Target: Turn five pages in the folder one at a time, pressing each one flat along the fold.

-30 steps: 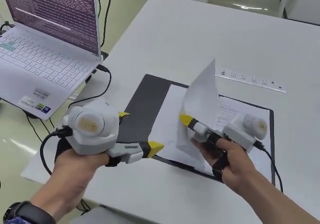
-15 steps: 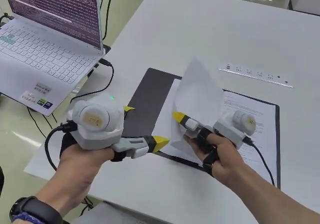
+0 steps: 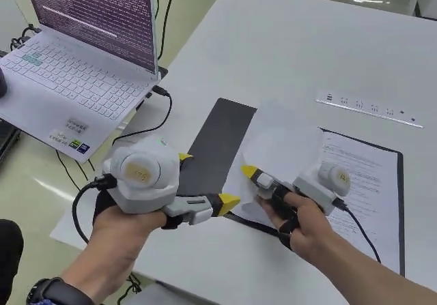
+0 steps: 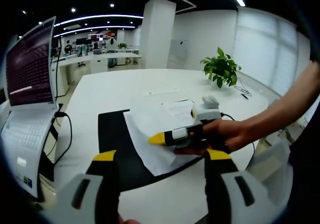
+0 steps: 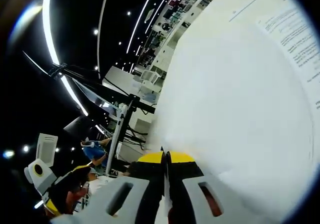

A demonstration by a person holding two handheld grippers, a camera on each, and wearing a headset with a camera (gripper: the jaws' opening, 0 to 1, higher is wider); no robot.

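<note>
1. Right gripper [image 3: 249, 172]: jaws are closed tight on the near edge of a loose white page [image 3: 283, 144]. In the right gripper view the two yellow tips meet with no gap, and the page [image 5: 240, 98] spreads out from between them.
2. The page is lifted off the folder [image 3: 217, 141] and bowed. It hangs over the middle, between the black left cover and the printed sheet [image 3: 362, 175] lying flat on the right half.
3. Left gripper [image 3: 207, 180]: jaws are spread wide with nothing between them, and they're clamping nothing. It's held by the folder's near left corner. Can't tell if it touches the cover.
4. In the left gripper view both tips point across the folder [image 4: 112, 134] at the right gripper [image 4: 159, 139] and the pinched page.
5. The folder lies open near the front edge of the white table [image 3: 287, 39]. A laptop [image 3: 75, 66] sits off to its left, apart from it.
</note>
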